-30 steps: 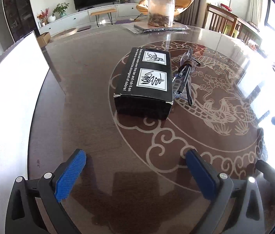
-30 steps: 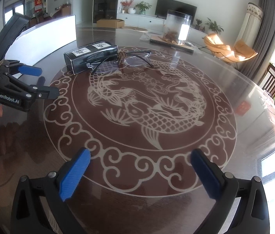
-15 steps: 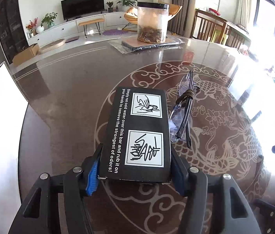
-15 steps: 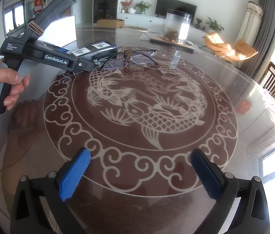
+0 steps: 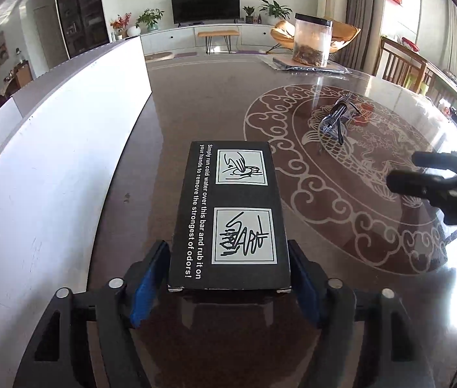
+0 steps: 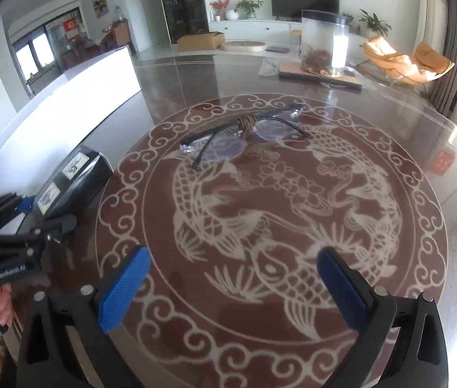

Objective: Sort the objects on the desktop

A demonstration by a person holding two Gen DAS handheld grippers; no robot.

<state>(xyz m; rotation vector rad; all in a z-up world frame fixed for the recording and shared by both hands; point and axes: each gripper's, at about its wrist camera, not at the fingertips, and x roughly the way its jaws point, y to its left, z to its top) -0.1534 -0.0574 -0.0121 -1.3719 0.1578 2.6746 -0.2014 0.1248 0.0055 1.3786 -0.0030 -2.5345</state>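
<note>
My left gripper (image 5: 228, 278) is shut on a black box (image 5: 230, 216) with white print, its blue pads pressed on both long sides of the near end. The box also shows at the left of the right wrist view (image 6: 73, 177), held near the table's left edge. A pair of glasses (image 6: 244, 132) wrapped with brown cord lies on the dragon pattern of the table; it also shows in the left wrist view (image 5: 337, 123). My right gripper (image 6: 231, 287) is open and empty above the table, short of the glasses.
A white board (image 5: 50, 174) stands along the table's left edge, close to the box. A clear jar (image 6: 324, 43) on a flat mat stands at the table's far side. The round glossy table (image 6: 293, 213) has a carp pattern.
My left gripper closed on the black box and carried it left, away from the glasses, toward the white board. My right gripper moved a little closer to the glasses and stayed open.
</note>
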